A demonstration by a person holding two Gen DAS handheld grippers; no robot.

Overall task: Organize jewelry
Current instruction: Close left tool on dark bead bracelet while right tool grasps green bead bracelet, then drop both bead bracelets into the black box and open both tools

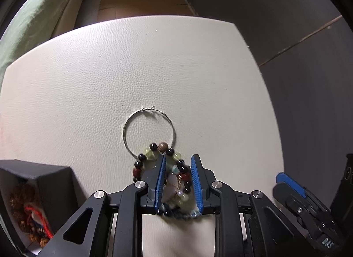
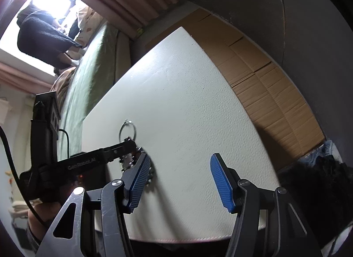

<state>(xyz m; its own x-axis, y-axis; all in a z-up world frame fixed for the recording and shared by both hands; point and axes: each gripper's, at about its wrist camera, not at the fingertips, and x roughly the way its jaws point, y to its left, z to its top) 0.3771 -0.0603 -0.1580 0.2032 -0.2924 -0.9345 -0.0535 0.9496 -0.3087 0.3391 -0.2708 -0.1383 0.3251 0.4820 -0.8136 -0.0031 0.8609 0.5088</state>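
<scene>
A beaded bracelet (image 1: 176, 175) with black, green, red and pale beads lies on the cream leather table (image 1: 132, 69). A thin silver hoop (image 1: 150, 131) lies just beyond it, touching the beads. My left gripper (image 1: 178, 159) has its blue pads on either side of part of the bracelet, partly closed around it. In the right wrist view the left gripper (image 2: 132, 146) sits over the beads (image 2: 129, 162) near the hoop (image 2: 127, 132). My right gripper (image 2: 179, 163) is open and empty above the table, to the right of the bracelet.
An open black box (image 1: 33, 195) with brown beaded jewelry and red cord stands at the near left. Flattened cardboard (image 2: 264, 76) lies on the floor beyond the table. A green-covered bed (image 2: 94, 62) is to the left. My right gripper's fingertip (image 1: 291, 184) shows at the right.
</scene>
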